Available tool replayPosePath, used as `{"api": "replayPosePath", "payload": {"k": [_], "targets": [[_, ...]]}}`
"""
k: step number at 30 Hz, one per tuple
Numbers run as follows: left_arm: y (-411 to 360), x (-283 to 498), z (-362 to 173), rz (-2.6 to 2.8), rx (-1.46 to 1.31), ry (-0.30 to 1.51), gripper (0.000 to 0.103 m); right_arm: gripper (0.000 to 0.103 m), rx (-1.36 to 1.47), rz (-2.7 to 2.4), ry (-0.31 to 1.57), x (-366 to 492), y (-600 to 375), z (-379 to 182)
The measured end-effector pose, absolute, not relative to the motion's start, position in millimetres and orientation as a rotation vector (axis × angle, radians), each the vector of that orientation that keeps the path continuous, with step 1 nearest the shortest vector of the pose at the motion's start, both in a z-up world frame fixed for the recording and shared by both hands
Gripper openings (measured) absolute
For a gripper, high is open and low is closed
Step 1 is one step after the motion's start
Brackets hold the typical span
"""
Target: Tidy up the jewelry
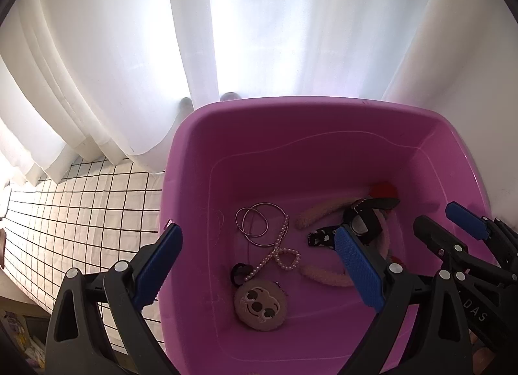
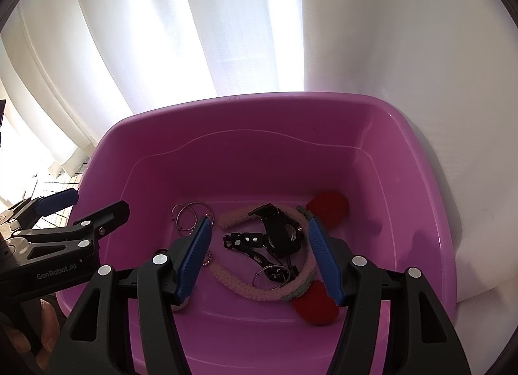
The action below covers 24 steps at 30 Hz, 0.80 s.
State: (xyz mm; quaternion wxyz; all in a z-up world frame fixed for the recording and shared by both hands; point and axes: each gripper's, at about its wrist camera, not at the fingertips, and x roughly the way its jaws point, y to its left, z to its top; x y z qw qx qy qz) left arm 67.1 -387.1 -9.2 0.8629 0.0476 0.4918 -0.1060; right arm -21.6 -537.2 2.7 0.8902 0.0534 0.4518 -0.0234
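Observation:
A purple plastic tub [image 1: 323, 135] [image 2: 259, 122] holds the jewelry. In the left wrist view I see thin metal bangles [image 1: 259, 223], a pearl necklace [image 1: 281, 252], a round plush sloth charm [image 1: 260, 307], a black watch [image 1: 365, 219] and a fuzzy beige headband [image 1: 323, 274]. In the right wrist view the black watch [image 2: 278, 229], a black patterned clip [image 2: 242, 242], the headband [image 2: 246, 284] with red pompoms [image 2: 327, 206] and the bangles [image 2: 191, 216] lie on the tub floor. My left gripper [image 1: 255, 265] is open above the tub's left side. My right gripper [image 2: 259, 255] is open above the watch.
White curtains [image 1: 226, 51] hang behind the tub. A white cloth with a black grid [image 1: 81, 213] covers the surface left of the tub. A white surface [image 2: 479, 213] lies to the tub's right. The right gripper shows in the left view [image 1: 459, 236].

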Motion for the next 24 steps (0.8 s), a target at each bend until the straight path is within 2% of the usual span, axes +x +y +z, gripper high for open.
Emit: {"api": "replayPosePath", "payload": {"k": [24], "targets": [[-385.5,65.1,-9.3,-0.212,0.087,1.033,0.095,0.06,0.109,-0.044,0.938,-19.3,-537.1,2.2]]}}
